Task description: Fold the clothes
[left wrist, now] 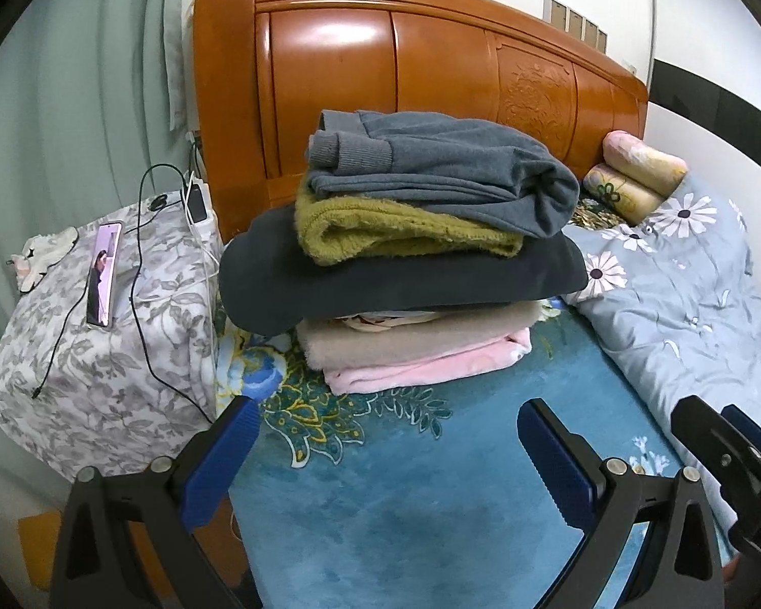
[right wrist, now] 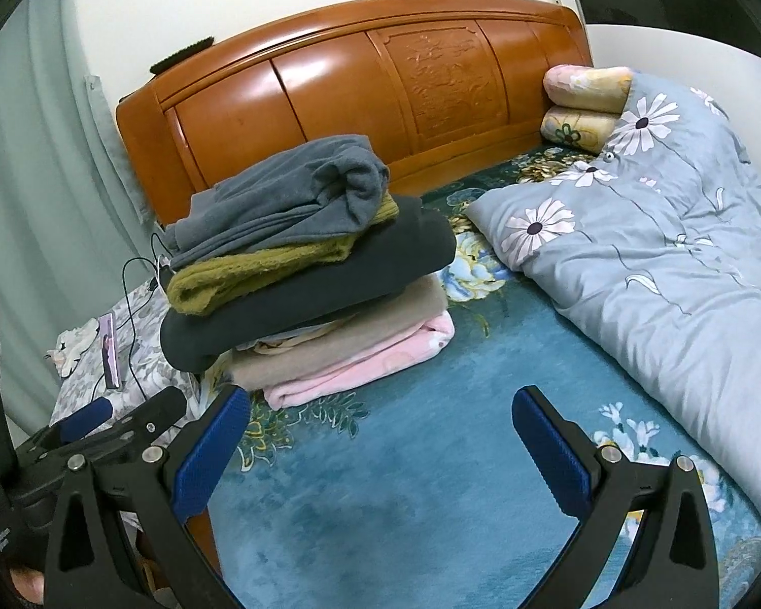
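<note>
A stack of folded clothes (left wrist: 411,254) (right wrist: 309,274) rests on the blue floral bed cover (left wrist: 431,507) (right wrist: 431,482). From the top it holds a grey sweatshirt (left wrist: 446,167), an olive fuzzy piece (left wrist: 395,233), a dark garment (left wrist: 380,289), a beige piece and a pink one (left wrist: 421,365). My left gripper (left wrist: 385,436) hovers open just in front of the stack, nothing between its blue fingers. My right gripper (right wrist: 380,431) is open too, to the right of the left one, short of the stack. Each gripper shows at the other view's edge.
An orange wooden headboard (left wrist: 380,66) stands behind the stack. A grey daisy-print quilt (right wrist: 659,254) and two rolled pillows (right wrist: 583,101) lie at the right. A floral-covered bedside stand (left wrist: 101,330) at the left carries a phone (left wrist: 104,274) and cables.
</note>
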{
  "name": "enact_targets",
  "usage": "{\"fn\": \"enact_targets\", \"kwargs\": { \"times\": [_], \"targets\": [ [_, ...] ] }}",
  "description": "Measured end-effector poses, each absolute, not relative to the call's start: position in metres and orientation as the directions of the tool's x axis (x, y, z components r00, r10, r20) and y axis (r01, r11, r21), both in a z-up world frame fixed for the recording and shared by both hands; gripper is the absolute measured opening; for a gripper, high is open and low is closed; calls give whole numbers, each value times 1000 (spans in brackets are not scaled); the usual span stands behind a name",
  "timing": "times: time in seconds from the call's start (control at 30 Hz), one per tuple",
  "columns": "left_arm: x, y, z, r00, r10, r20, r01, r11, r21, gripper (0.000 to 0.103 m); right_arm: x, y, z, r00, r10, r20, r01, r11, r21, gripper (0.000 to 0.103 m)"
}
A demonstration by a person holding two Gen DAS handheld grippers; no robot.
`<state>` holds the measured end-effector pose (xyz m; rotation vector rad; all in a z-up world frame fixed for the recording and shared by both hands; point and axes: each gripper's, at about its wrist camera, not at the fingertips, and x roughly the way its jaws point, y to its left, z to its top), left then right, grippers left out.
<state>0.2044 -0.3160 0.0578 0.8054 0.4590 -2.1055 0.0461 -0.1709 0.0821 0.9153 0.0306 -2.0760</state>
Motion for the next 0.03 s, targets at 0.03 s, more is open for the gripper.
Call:
{"fn": "enact_targets", "kwargs": {
  "times": [0.03],
  "targets": [
    [205, -315, 57, -460, -570, -681, 800, -598, -40, 103, 46, -172, 82, -373, -691, -619, 710, -642, 290, 103]
  ]
}}
